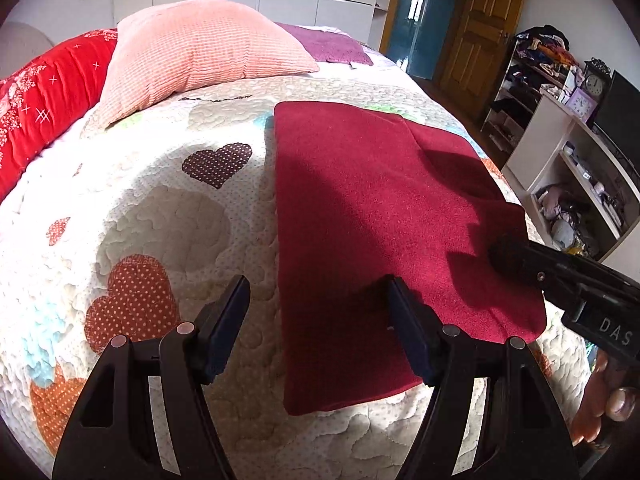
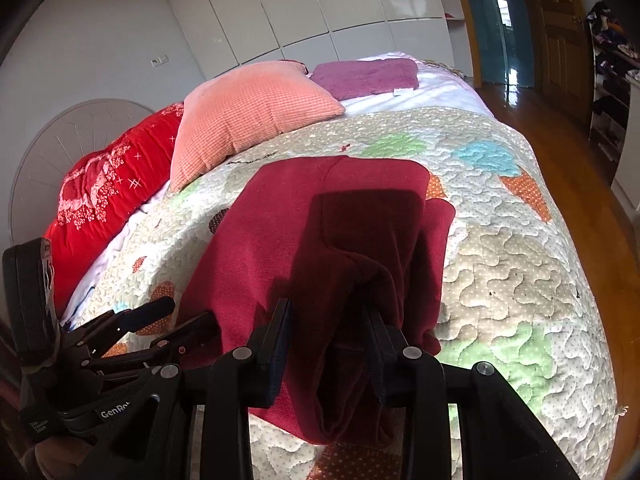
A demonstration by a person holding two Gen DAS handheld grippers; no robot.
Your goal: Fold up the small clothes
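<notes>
The black right gripper [image 2: 328, 320] clasped a bunched fold of dark red fleece garment [image 2: 320, 220]; the left gripper [image 1: 316, 292] gaped, released, above the heart-patterned quilt [image 1: 160, 208].

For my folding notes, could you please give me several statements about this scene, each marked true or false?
1. The dark red garment lies on a quilt with heart patches. True.
2. The left claw is shut on the garment. False: it is open, nothing pinched.
3. A fold of the garment hangs between the right claw's fingers. True.
4. The peach pillow lies on the garment. False: it rests apart, farther up the bed.
5. A folded purple towel lies beyond the pillow. True.
</notes>
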